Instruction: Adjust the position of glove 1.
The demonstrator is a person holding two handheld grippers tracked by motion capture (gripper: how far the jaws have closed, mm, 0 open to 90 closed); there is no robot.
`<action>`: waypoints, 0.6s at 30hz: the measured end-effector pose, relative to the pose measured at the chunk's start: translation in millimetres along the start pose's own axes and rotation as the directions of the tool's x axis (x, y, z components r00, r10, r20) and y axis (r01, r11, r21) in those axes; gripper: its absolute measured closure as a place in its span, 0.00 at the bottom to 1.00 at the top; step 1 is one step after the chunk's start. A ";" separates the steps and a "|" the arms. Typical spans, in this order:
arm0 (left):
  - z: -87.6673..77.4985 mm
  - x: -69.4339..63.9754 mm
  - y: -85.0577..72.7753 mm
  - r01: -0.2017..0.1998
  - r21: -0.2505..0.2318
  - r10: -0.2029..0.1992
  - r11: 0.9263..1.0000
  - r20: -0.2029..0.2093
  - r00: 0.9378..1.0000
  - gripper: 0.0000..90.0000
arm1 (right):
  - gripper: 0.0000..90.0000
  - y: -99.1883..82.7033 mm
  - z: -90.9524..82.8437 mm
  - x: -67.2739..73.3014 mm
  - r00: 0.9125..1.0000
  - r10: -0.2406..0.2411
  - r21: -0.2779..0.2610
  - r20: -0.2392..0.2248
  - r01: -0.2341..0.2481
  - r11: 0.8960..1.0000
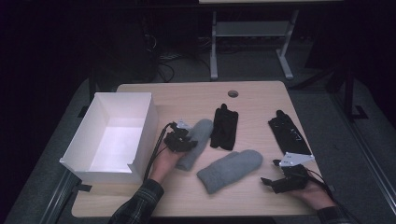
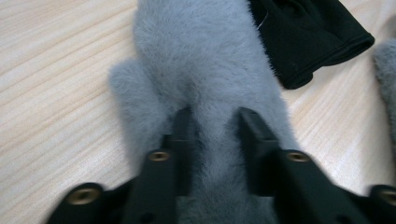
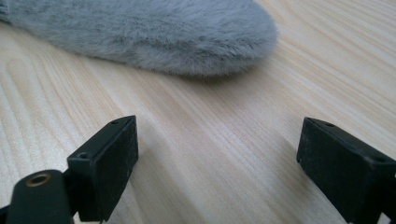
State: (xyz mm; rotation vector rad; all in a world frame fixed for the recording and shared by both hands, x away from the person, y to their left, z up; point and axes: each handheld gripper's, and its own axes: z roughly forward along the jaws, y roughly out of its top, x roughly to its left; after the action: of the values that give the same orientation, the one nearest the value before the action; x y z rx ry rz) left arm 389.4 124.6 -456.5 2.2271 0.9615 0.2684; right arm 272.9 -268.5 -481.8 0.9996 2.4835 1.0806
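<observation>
Left gripper view: your left gripper (image 2: 212,133) is clamped on a fold of the grey mitten (image 2: 205,70), which stretches ahead between its jaws. Your right gripper (image 3: 217,154) stands released over the table (image 3: 224,121), the second mitten (image 3: 140,32) just ahead.

No readable text, label, brand, number or sign anywhere in these views.
</observation>
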 end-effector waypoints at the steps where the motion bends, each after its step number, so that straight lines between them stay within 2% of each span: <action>1: -0.2 0.3 -0.2 -0.010 -0.001 0.010 1.000 0.002 1.000 0.86 | 0.14 0.0 0.0 0.0 1.000 0.000 0.000 0.000 0.000 1.000; 2: -0.6 1.5 -0.3 -0.014 0.004 0.014 1.000 0.008 1.000 0.91 | 0.14 0.0 0.0 0.0 1.000 0.000 0.000 0.000 0.000 1.000; 7: -4.9 7.2 0.9 -0.004 -0.020 0.005 1.000 0.056 0.998 0.94 | 0.14 0.4 0.4 0.1 1.000 0.001 0.000 0.002 -0.001 1.000; 11: -19.2 7.9 7.5 0.001 -0.065 0.005 0.998 0.092 0.996 0.94 | 0.14 0.4 0.4 0.1 1.000 0.001 0.000 0.001 -0.001 1.000; 13: -28.2 7.2 11.3 -0.021 -0.080 0.029 0.997 0.107 0.994 0.94 | 0.14 0.4 0.5 0.0 1.000 0.001 -0.001 0.001 -0.001 1.000; 15: -35.6 5.2 15.1 -0.023 -0.107 0.038 0.994 0.141 0.989 0.94 | 0.14 0.4 0.4 0.0 1.000 0.001 0.000 0.001 -0.001 1.000; 17: -42.8 1.9 19.8 -0.038 -0.130 0.064 0.991 0.197 0.978 0.94 | 0.14 0.4 0.4 0.0 1.000 0.001 0.000 0.001 -0.001 1.000; 18: -44.7 0.0 21.5 -0.049 -0.136 0.078 0.990 0.211 0.974 0.94 | 0.14 0.4 0.4 0.0 1.000 0.001 0.000 0.001 -0.001 1.000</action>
State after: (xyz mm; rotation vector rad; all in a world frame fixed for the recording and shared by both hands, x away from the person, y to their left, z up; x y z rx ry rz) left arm 382.2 137.0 -408.9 2.1191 0.7361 0.1108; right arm 273.3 -268.1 -481.8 1.0007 2.4820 1.0803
